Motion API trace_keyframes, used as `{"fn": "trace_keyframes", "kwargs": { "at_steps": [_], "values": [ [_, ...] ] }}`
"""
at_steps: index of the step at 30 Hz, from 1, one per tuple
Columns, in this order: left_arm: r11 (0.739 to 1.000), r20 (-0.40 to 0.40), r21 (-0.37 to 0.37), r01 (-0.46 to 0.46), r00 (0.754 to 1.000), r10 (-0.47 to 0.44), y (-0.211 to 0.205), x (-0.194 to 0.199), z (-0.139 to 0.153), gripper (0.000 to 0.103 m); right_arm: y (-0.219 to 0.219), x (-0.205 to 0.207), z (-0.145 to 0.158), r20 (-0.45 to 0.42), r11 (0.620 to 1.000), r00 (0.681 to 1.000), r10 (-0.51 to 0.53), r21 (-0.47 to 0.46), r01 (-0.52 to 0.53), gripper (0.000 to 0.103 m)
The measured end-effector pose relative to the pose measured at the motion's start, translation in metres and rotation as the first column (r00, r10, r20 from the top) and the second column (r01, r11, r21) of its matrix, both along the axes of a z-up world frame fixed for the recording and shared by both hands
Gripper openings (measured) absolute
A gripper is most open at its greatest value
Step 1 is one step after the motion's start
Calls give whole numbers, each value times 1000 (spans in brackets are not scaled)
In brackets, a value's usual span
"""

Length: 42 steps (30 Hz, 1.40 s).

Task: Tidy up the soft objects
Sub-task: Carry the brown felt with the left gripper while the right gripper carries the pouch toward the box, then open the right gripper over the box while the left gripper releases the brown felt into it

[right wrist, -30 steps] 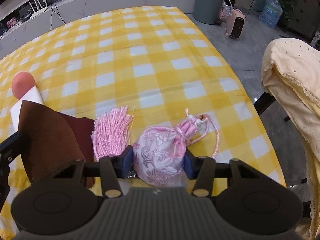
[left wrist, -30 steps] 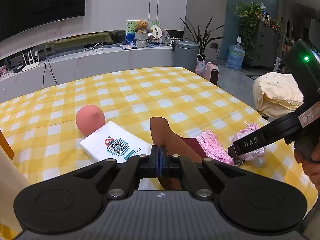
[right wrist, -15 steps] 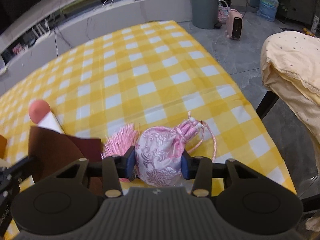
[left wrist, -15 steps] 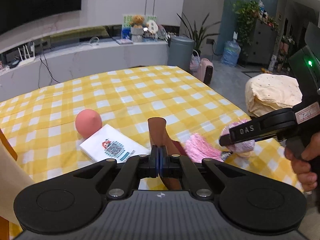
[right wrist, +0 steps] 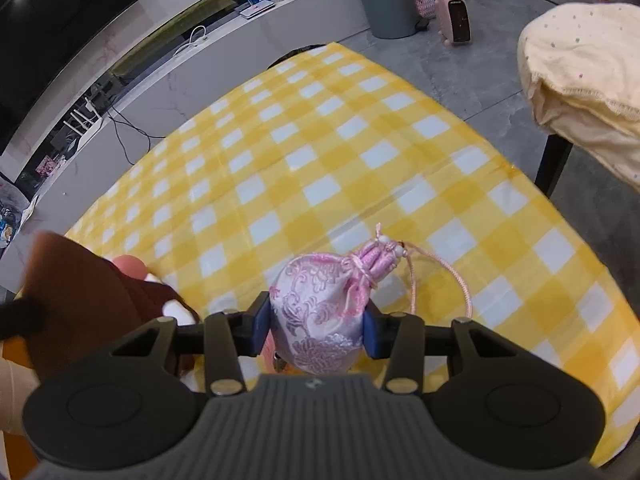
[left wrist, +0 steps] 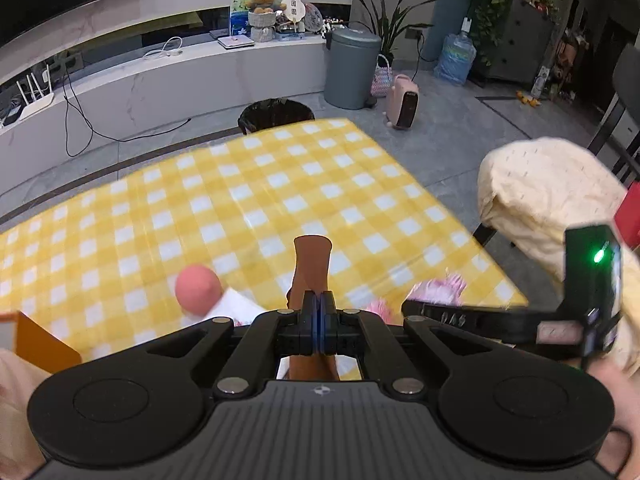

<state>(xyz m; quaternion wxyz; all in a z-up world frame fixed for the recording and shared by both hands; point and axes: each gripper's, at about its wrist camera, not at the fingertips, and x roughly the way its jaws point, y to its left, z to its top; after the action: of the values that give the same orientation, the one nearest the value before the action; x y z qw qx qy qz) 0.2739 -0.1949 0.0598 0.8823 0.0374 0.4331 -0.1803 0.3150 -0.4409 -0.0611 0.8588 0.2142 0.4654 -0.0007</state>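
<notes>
— What have you got in your left gripper [left wrist: 319, 314]?

— You have its two fingers pressed together on a brown leather-like piece [left wrist: 311, 264], which stands up from the pinch in a narrow strip. From the right wrist view the same piece [right wrist: 76, 300] shows as a broad brown sheet at the left edge, raised off the yellow-and-white checked tablecloth [right wrist: 320, 168].

— And your right gripper [right wrist: 316, 326]?

— Your right fingers are squeezing a pink brocade drawstring pouch [right wrist: 320, 312] from both sides. Its gathered neck with white beads points away from you, and its pink cord [right wrist: 448, 276] loops out to the right. Whether the pouch's underside touches the cloth, you cannot tell.

— What else lies on the table?

— A pink ball [left wrist: 198, 289] sits left of the brown piece, touching a white card [left wrist: 236, 307] just beside it. Pink tassel strands [left wrist: 438, 286] show blurred near your right gripper's finger. An orange box edge [left wrist: 42, 344] is at the far left.

— Around the table?

— A chair draped in cream cloth [right wrist: 588, 92] stands to the right, well apart from the pouch, and a grey bin [left wrist: 351, 68] and a small pink heater [left wrist: 403, 102] stand on the floor beyond.
</notes>
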Motion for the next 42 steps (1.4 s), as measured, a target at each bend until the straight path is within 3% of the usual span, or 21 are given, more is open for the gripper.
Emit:
{"fn": "trace_keyframes", "kwargs": {
  "at_steps": [5,9,15,21,25,27,32,36,39,42],
  "values": [
    [999,-40,-25,-39,998,38,19,15,39,1,6,5,33,21,1000,1000,-7,2,7,45],
    [996,17,-37,-81,997,81,42,25,76,1,14,18,67,55,1000,998,-25,-2,25,45],
    [972,16,-29,-235,972,236,99,53,113,1,40,53,112,60,999,998,-34,37,32,45],
    [921,-16,1,-390,920,390,185,70,108,1,98,86,151,46,994,999,-6,112,1,45],
    [885,-65,-7,-465,884,463,254,61,89,1,168,89,188,98,985,989,108,123,-120,45],
    [877,-87,-15,-480,874,477,283,50,82,1,208,84,206,139,972,972,190,112,-206,45],
    [862,-117,-29,-505,859,499,344,15,61,1,312,48,233,181,893,880,440,20,-451,45],
    [862,-159,-51,-505,856,492,372,-10,43,1,370,15,236,166,822,807,567,-47,-567,45],
    [862,-146,-53,-504,858,493,381,-21,24,1,405,-7,233,143,768,755,640,-89,-634,45],
    [871,-134,-61,-488,869,477,379,-33,0,1,438,-25,221,99,732,728,678,-170,-660,45]
  ]
}}
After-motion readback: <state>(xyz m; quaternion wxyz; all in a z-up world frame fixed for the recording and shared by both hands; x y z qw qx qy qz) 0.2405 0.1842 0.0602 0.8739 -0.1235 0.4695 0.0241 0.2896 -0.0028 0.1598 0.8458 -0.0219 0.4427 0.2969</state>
